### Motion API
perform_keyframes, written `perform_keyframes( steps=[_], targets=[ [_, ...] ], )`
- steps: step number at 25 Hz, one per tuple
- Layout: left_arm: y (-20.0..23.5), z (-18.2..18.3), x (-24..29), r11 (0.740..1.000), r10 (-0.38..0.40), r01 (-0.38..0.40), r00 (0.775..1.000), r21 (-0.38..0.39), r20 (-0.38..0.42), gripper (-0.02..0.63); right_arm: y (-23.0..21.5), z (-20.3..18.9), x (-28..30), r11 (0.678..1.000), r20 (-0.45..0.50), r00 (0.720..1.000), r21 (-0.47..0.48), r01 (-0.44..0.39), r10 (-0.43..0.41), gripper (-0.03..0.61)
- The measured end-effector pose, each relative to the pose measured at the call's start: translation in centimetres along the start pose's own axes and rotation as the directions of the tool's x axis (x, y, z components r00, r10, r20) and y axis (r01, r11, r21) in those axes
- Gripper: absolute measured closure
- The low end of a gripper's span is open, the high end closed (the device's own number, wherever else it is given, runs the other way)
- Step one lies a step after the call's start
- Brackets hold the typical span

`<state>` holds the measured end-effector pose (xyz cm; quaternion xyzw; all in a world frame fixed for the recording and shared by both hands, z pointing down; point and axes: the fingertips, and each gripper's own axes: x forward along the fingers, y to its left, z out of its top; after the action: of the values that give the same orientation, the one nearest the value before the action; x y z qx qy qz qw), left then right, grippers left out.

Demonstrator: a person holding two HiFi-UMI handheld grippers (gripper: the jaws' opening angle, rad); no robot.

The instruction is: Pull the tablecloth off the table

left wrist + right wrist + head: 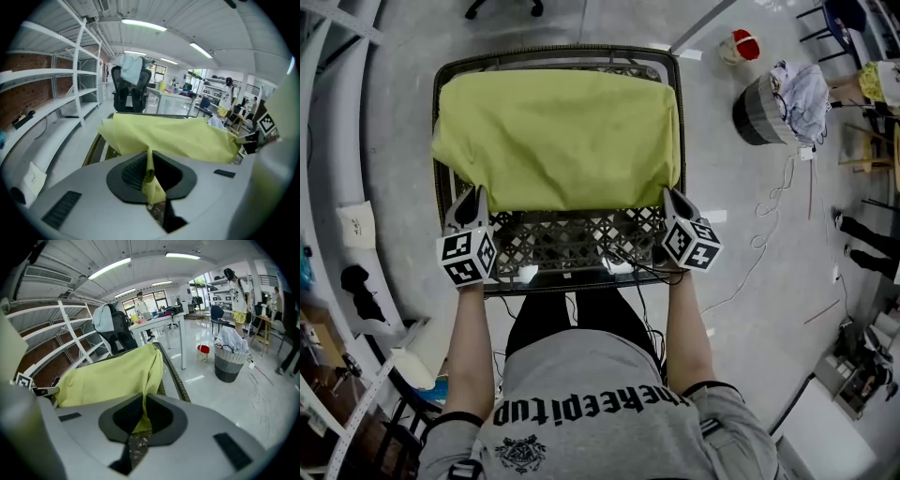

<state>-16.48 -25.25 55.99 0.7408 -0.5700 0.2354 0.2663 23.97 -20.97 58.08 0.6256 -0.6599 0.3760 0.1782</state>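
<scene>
A yellow-green tablecloth [558, 141] covers the far part of a dark table with a woven lattice top [572, 239]; the near strip of the lattice is bare. My left gripper [476, 199] is at the cloth's near left corner and is shut on it. In the left gripper view a fold of tablecloth [178, 136] runs down into the closed jaws of the left gripper [150, 172]. My right gripper [669, 197] is shut on the near right corner. In the right gripper view the tablecloth [108, 376] is pinched between the jaws of the right gripper [142, 416].
A grey basket of laundry [764, 108] and a red-and-white bag [741, 45] stand on the floor at the far right, with cables [769, 225] nearby. Metal shelving [337, 187] lines the left. An office chair [126, 91] stands beyond the table.
</scene>
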Motion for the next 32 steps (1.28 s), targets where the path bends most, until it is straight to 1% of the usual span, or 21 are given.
perform_keyframes(
  steps=[4,6,7,8,10,12,15,18,19,20,22,25,27,29,31,32],
  targets=[
    [-3.6,2.8,0.6,0.992,-0.082,0.076,0.995,0.098,0.052,0.569,0.8,0.5,-0.2,1.0,0.007,1.0,-0.02,-0.022,0.022,0.548],
    [-5.6,4.3,0.9,0.98,-0.127,0.114,0.989,0.162,0.076,0.569,1.0,0.7,-0.2,0.999,0.011,1.0,-0.025,-0.028,0.028,0.546],
    [-6.7,5.0,1.0,0.97,-0.153,0.134,0.985,0.202,0.083,0.569,1.0,0.7,-0.2,0.999,0.012,0.999,-0.026,-0.03,0.03,0.548],
    [-7.9,5.6,1.0,0.957,-0.179,0.153,0.98,0.247,0.086,0.569,1.1,0.8,-0.2,0.999,0.013,0.999,-0.026,-0.032,0.033,0.548],
    [-10.3,6.5,1.2,0.922,-0.23,0.189,0.97,0.338,0.084,0.569,1.1,0.8,-0.3,0.999,0.015,0.999,-0.022,-0.036,0.037,0.547],
    [-12.5,6.9,1.3,0.887,-0.273,0.218,0.959,0.407,0.08,0.569,1.1,0.8,-0.4,0.999,0.016,0.999,-0.02,-0.038,0.038,0.548],
    [-15.6,6.7,1.5,0.843,-0.341,0.278,0.938,0.46,0.058,0.569,1.1,0.8,-0.4,0.999,0.019,0.999,-0.017,-0.04,0.04,0.546],
    [-19.1,5.0,1.6,0.78,-0.407,0.346,0.913,0.521,0.003,0.569,1.2,0.9,-0.5,0.999,0.022,0.999,-0.019,-0.043,0.043,0.547],
    [-20.2,4.4,1.6,0.764,-0.425,0.369,0.905,0.53,-0.017,0.569,1.2,0.9,-0.5,0.999,0.023,0.999,-0.02,-0.044,0.044,0.547],
    [-21.2,3.7,1.7,0.753,-0.441,0.394,0.896,0.527,-0.039,0.569,1.3,0.9,-0.6,0.999,0.023,0.999,-0.021,-0.045,0.045,0.548],
    [-22.8,2.3,2.0,0.74,-0.461,0.436,0.883,0.513,-0.085,0.568,1.3,0.9,-0.6,0.999,0.023,0.999,-0.022,-0.046,0.047,0.546],
    [-23.8,0.5,2.5,0.702,-0.463,0.46,0.875,0.543,-0.142,0.565,1.3,0.8,-0.7,0.999,0.025,0.999,-0.021,-0.048,0.049,0.546],
    [-24.1,0.0,2.6,0.678,-0.472,0.473,0.867,0.562,-0.16,0.558,1.3,0.8,-0.7,0.999,0.026,0.998,-0.021,-0.049,0.049,0.546],
    [-24.3,-0.3,2.2,0.657,-0.505,0.505,0.846,0.56,-0.17,0.531,1.3,0.8,-0.7,0.999,0.027,0.998,-0.019,-0.05,0.05,0.546],
    [-24.8,-0.7,1.5,0.631,-0.549,0.548,0.816,0.549,-0.184,0.492,1.3,0.8,-0.7,0.999,0.029,0.998,-0.018,-0.05,0.051,0.546],
    [-25.2,-1.0,1.2,0.62,-0.567,0.569,0.801,0.541,-0.193,0.488,1.3,0.8,-0.7,0.999,0.029,0.998,-0.018,-0.051,0.051,0.546]
  ],
)
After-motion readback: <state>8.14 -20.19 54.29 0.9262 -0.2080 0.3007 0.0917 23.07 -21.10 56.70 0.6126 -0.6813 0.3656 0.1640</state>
